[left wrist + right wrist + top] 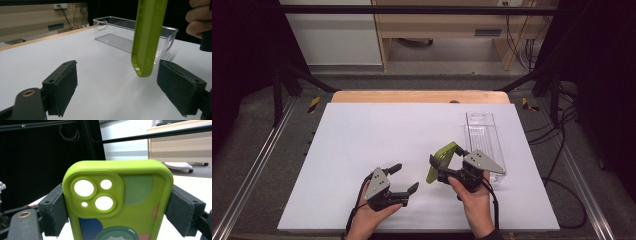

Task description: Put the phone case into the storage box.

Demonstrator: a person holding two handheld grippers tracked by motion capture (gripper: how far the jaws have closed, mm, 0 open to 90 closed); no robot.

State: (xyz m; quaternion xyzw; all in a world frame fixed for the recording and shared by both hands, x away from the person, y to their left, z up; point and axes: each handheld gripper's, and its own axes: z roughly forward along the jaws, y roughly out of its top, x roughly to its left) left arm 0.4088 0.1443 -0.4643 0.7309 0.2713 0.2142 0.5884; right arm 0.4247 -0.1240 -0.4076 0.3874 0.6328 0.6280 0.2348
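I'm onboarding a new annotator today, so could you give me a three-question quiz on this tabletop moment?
1. True or false: the right gripper has its fingers pressed on both side edges of the green phone case.
2. Which describes the left gripper? A) shut on the case B) open, holding nothing C) inside the bin
3. Fill in: the clear plastic bin stands on the white table and holds ____.

Key: 1 true; 2 B; 3 nothing.
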